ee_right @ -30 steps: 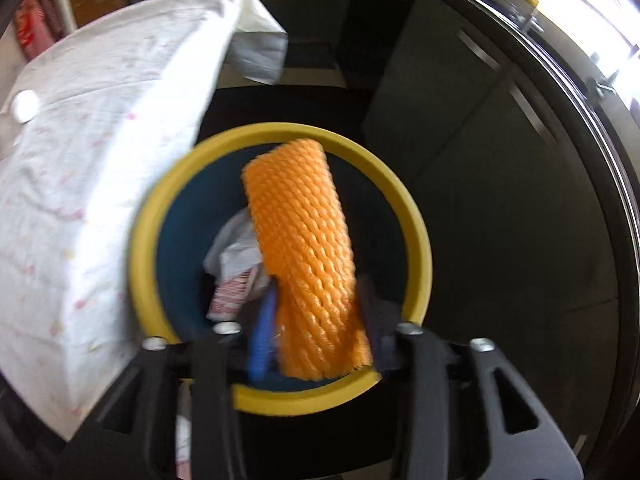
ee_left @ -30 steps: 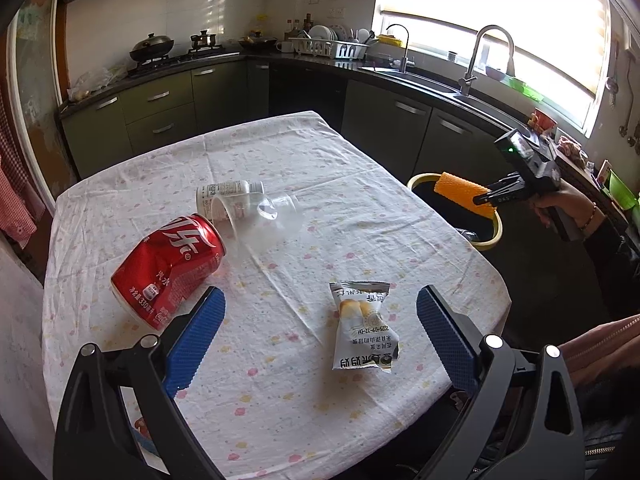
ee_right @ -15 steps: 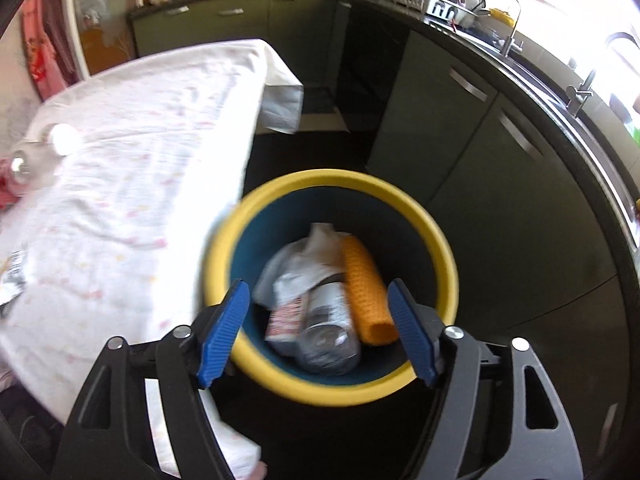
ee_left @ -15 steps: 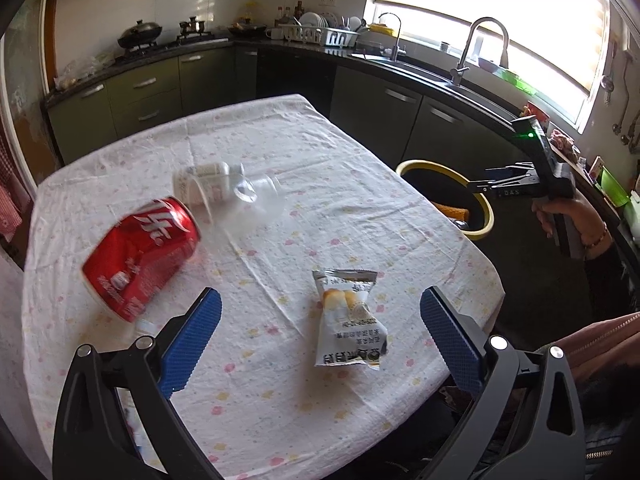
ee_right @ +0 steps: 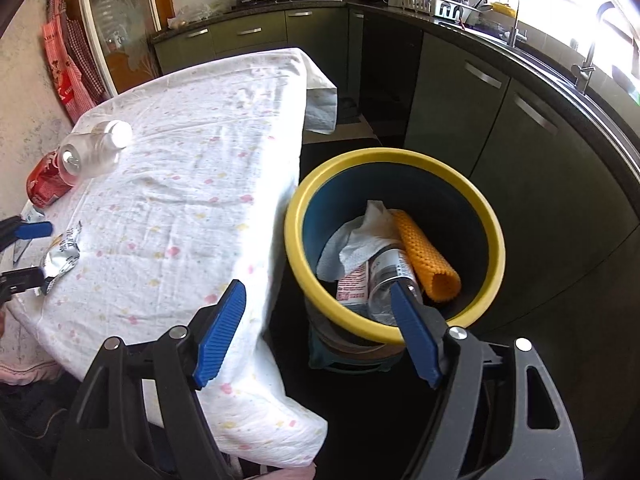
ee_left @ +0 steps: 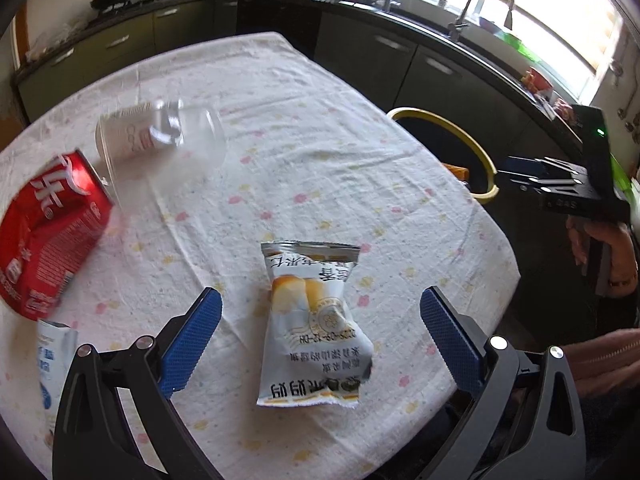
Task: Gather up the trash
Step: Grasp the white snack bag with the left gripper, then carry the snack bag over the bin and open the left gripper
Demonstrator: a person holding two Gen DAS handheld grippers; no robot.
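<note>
Floral tablecloth (ee_left: 320, 128), crinkled silver snack packet (ee_left: 314, 324)

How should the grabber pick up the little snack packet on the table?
Come straight down from above with the open left gripper and pinch the snack packet across its puffy middle. It lies flat on the tablecloth, long way running between the jaws, so its narrow width probably fits and the flat sealed ends give less to hold.
</note>
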